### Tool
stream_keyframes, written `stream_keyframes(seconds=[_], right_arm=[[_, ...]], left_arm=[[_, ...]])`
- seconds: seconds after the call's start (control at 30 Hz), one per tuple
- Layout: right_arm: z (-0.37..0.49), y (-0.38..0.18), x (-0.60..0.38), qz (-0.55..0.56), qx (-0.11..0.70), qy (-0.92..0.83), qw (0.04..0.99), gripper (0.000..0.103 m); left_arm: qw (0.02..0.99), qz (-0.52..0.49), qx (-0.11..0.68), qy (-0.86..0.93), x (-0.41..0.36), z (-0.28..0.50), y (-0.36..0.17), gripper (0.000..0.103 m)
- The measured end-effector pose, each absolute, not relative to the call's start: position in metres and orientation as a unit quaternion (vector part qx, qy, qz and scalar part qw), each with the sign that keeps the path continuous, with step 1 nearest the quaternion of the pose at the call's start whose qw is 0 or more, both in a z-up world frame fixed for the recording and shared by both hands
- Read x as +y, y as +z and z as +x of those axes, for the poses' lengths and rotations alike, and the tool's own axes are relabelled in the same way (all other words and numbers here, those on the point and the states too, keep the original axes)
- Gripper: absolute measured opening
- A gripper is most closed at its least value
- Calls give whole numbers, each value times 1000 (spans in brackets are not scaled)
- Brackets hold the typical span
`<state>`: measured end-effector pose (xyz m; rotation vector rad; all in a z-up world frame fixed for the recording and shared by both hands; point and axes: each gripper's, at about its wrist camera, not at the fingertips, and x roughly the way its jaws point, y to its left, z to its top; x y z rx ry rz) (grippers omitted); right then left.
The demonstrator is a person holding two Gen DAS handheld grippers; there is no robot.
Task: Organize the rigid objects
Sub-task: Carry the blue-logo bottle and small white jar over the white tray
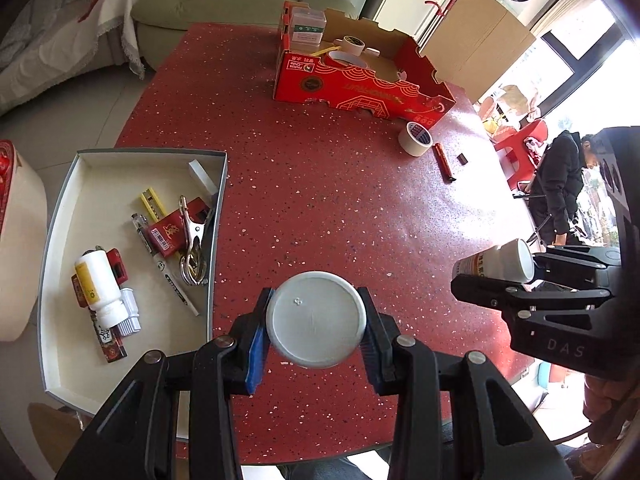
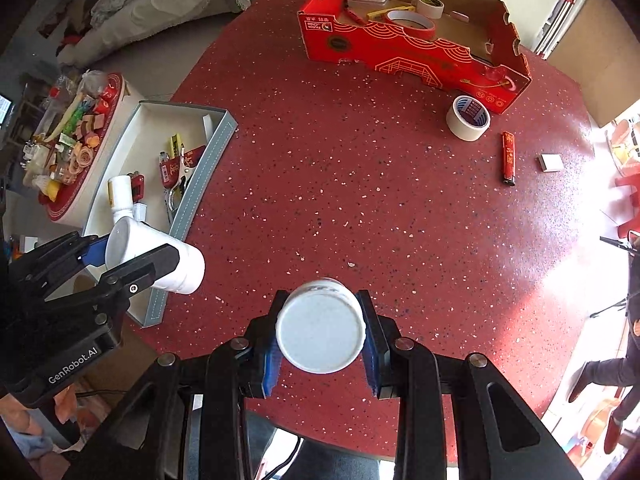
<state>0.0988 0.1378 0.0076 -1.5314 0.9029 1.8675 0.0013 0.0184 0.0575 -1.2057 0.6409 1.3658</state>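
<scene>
At the tabletop's left edge sits the white tray, holding a white bottle, a marker pen and a metal clip among other small items. Just right of it, above the near edge, the left gripper is clamped on a white jar, its round end facing the camera. Further right the right gripper is likewise closed on a labelled white jar, also above the near edge. At the far side stands the red cardboard box; near its right corner lie a tape roll and a red lighter.
</scene>
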Motion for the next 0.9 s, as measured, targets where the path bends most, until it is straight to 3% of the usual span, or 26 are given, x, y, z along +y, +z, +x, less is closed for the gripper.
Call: stream_keyframes(seconds=[0.9], right_arm=[[-58, 13, 95, -591, 234, 764, 111, 34]], left_arm=[[372, -554, 195, 719, -62, -125, 54, 43]])
